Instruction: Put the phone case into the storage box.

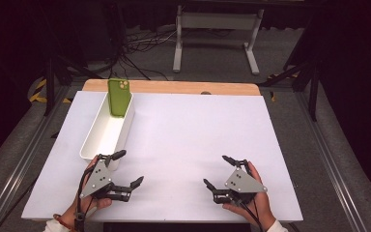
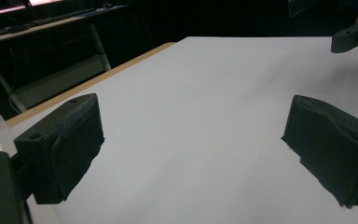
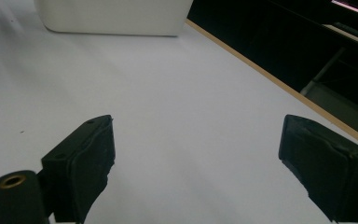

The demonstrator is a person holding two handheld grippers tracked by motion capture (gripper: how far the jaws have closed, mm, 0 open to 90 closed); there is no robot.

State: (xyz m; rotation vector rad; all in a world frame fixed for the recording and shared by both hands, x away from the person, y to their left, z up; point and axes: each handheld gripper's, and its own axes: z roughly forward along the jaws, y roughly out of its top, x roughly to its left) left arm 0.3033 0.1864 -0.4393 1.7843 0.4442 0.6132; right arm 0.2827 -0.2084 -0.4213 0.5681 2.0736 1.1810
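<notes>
- The left gripper (image 1: 128, 169) rests near the desk's (image 1: 188, 130) front left corner, its 2 jaws spread wide with nothing between them.
- The right gripper (image 1: 217, 171) sits near the front right corner, jaws likewise apart and empty.
- A white bin (image 1: 107, 129) lies along the left edge, just beyond the left gripper.
- A green phone (image 1: 118, 97) leans upright in the bin's far end.

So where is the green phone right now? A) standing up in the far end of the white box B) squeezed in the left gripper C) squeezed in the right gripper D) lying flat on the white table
A: the green phone stands leaning in the far end of the white box, while the left gripper and right gripper are open and hold nothing.
</notes>
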